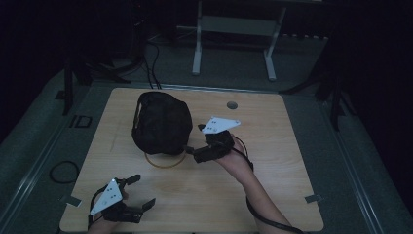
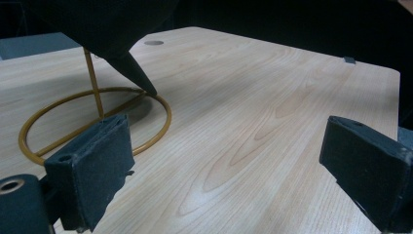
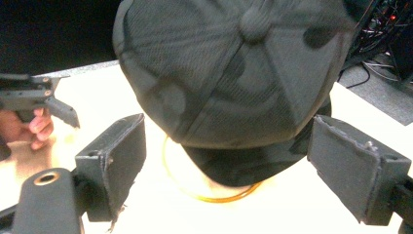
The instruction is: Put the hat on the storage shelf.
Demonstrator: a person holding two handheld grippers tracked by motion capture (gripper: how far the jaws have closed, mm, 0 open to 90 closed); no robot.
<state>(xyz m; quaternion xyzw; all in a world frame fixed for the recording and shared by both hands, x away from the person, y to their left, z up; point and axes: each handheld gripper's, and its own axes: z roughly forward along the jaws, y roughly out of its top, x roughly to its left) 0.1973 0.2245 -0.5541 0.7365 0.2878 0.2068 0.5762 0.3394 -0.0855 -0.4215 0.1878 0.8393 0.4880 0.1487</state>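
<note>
A black cap (image 1: 161, 123) sits on a gold wire stand whose ring base (image 1: 165, 161) rests on the wooden table (image 1: 272, 161). My right gripper (image 1: 194, 139) is just right of the cap, open, pointing at it. In the right gripper view the cap (image 3: 229, 73) rises ahead between the spread pads (image 3: 114, 161), its brim low over the ring base (image 3: 214, 195); nothing is held. My left gripper (image 1: 142, 191) hovers open near the front left edge. In the left gripper view its gripper (image 2: 229, 170) faces the ring base (image 2: 97, 122) and the cap's brim tip (image 2: 134, 70).
A round cable hole (image 1: 232, 105) lies in the table's far side. A white frame (image 1: 234, 29) stands on the floor behind. A cable loop (image 1: 63, 171) lies on the floor at left. Grey tape (image 1: 313, 198) marks the front right corner.
</note>
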